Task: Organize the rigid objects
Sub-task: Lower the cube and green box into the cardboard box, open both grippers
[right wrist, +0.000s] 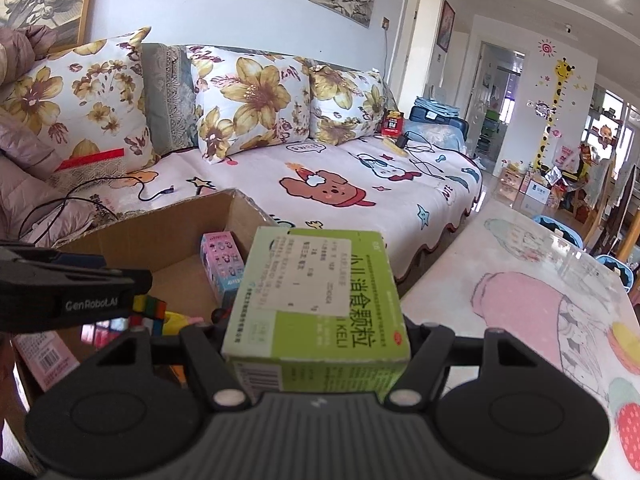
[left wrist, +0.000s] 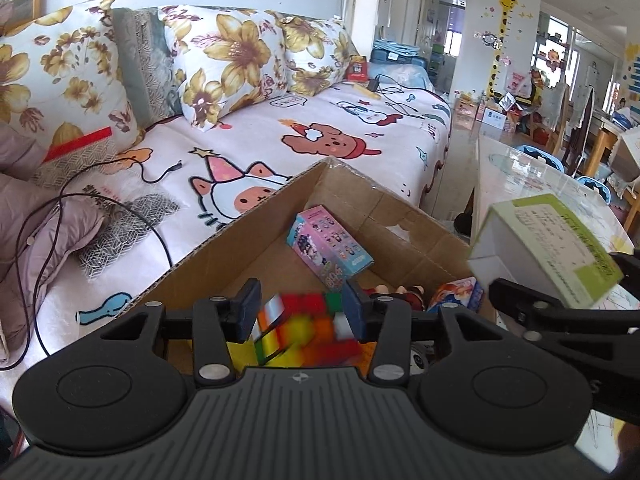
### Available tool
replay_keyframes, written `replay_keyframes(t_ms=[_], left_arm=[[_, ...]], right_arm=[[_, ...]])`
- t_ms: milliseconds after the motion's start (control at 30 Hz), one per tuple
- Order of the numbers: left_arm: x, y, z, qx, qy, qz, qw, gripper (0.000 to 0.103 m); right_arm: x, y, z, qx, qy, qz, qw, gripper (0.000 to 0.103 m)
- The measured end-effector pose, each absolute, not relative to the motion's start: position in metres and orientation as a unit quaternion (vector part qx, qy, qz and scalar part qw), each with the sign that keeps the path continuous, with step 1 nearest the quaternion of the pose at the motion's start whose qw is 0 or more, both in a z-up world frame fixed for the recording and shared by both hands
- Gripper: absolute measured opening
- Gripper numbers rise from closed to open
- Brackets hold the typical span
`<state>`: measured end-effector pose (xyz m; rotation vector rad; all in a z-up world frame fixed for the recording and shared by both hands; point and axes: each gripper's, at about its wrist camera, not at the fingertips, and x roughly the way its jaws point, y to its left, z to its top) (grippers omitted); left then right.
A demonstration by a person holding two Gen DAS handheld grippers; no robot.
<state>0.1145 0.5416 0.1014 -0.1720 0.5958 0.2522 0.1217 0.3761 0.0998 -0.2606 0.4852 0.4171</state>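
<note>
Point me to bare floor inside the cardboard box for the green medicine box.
Free patch: bare cardboard in the far corner of the cardboard box, bordered by the back walls and the pink toy carton. Crowded: the near side, with the Rubik's cube between the left gripper's fingers, dolls and small cartons. The right gripper holds the green medicine box.

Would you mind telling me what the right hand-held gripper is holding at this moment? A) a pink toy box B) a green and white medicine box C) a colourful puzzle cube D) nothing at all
B: in the right wrist view, the right hand-held gripper is clamped on the green and white medicine box, beside the cardboard box.
</note>
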Motion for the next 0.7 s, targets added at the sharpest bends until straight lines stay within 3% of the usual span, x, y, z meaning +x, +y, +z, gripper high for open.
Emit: replay_keyframes(t_ms=[367,433,567,700], left_arm=[[0.113,0.555,0.106,-0.11,0.295,0.149,0.937,0.055],[0.113,0.559,0.107,-0.115,0.295,0.151,0.936,0.061],[0.111,0.56,0.108,-0.117,0.291,0.157,0.936,0.073],[0.109,0.557,0.108,-0.117,0.288,0.152,0.938,0.095]], right_arm=[[0.153,0.422,0.082,-0.152,0.247,0.267,0.919,0.071],[0.15,0.426,0.078,-0.163,0.243,0.267,0.918,0.079],[0.142,0.422,0.08,-0.157,0.231,0.261,0.924,0.08],[0.135,0.408,0.091,-0.134,0.215,0.232,0.939,0.084]])
